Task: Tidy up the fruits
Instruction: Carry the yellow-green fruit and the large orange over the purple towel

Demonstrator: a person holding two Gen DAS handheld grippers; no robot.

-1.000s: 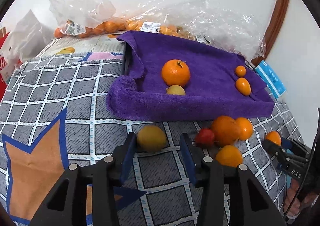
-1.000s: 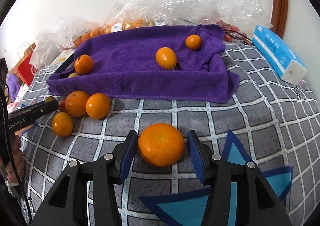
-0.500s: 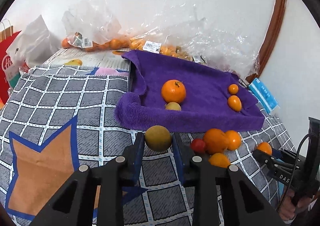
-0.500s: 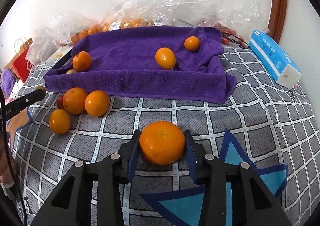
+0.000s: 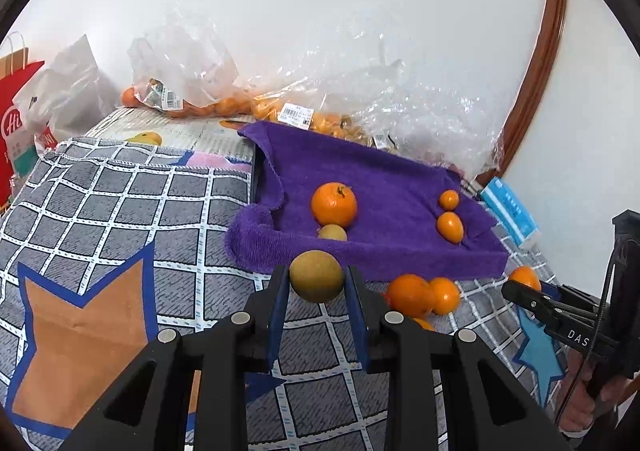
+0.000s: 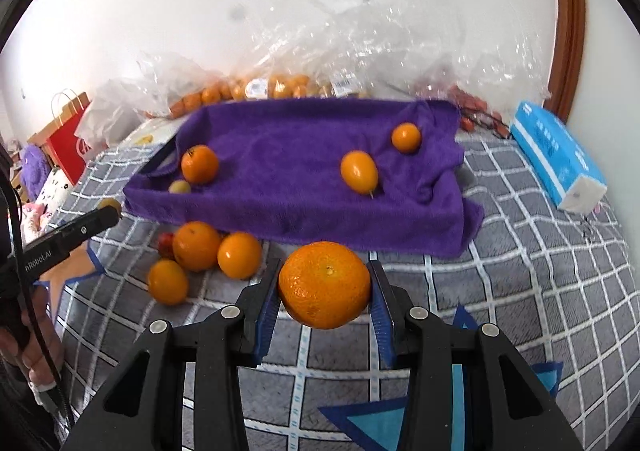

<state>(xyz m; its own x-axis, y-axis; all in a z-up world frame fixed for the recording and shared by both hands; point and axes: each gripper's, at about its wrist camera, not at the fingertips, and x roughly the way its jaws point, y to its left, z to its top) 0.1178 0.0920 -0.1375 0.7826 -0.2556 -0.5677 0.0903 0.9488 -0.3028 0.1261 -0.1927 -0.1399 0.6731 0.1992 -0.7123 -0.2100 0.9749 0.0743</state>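
Observation:
My left gripper (image 5: 317, 283) is shut on a yellow-green round fruit (image 5: 316, 276) and holds it above the checked cloth, just in front of the purple towel tray (image 5: 384, 179). My right gripper (image 6: 325, 287) is shut on a large orange (image 6: 324, 285), lifted off the cloth in front of the same tray (image 6: 288, 147). The tray holds an orange (image 5: 333, 204), a small yellowish fruit (image 5: 332, 232) and two small oranges (image 5: 449, 226). Several loose oranges (image 6: 196, 245) and a small red fruit (image 6: 166, 244) lie on the cloth before the tray.
Plastic bags of oranges (image 5: 224, 107) lie behind the tray against the wall. A blue tissue pack (image 6: 558, 159) lies at the right. A red paper bag (image 5: 18, 123) stands at the far left. Grey checked cloth (image 5: 120, 211) covers the surface.
Both grippers closed on their fruits and lifted them off the cloth. Both have moved up and toward the purple tray.

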